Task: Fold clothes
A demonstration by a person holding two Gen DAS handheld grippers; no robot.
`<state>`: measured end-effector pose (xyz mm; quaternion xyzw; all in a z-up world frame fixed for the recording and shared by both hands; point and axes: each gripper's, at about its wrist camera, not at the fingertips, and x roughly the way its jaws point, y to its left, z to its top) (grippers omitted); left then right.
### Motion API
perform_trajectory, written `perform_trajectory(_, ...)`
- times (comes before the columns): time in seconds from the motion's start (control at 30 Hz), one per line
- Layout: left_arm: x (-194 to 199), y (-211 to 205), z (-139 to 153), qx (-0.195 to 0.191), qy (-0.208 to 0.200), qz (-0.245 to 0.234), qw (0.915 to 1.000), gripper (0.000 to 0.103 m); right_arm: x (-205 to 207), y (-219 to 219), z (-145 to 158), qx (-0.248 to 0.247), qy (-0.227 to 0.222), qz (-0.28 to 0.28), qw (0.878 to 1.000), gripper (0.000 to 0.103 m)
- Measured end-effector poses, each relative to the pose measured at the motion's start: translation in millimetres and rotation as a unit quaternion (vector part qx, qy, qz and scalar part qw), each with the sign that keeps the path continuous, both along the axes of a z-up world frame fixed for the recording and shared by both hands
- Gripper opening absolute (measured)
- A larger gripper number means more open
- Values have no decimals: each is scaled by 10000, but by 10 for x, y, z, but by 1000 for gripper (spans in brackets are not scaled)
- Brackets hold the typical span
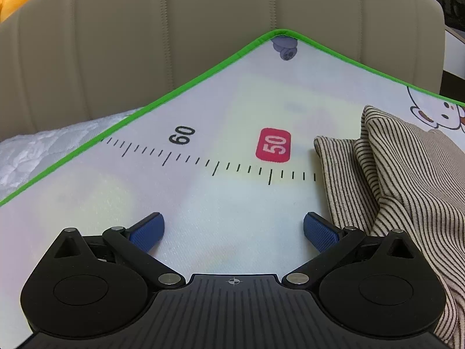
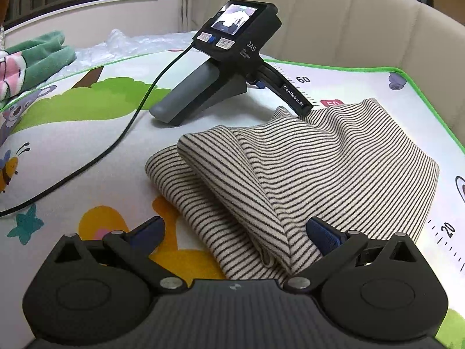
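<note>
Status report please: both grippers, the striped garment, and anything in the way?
Left gripper open, resting on mat. Right gripper open, straddling a fold of beige black-striped knit garment. Black cable lies beside it.

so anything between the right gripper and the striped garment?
Nothing visible. The right gripper is open with a fold of the striped garment already lying between its fingers. The left gripper rests on the mat beyond the garment.

Folded garment (image 2: 319,168) lies on mat (image 2: 87,145), right of centre. Left gripper (image 2: 305,109) rests on mat far-left of it, tip touching garment. Headboard (image 2: 334,23) behind mat.
</note>
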<state>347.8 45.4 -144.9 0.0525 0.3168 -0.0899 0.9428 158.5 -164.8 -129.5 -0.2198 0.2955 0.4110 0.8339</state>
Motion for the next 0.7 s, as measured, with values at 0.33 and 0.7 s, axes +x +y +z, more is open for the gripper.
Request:
perform_trajectory(0.33,1,-4,-6,12,-4,-15,10000,103,-43,-8,7,-64,-68,-70,9999,103)
perform_trajectory(0.7,15,7,-12,-75,35,-25,10000,103,-31,54,-6,-171,-17,-234,9996,103)
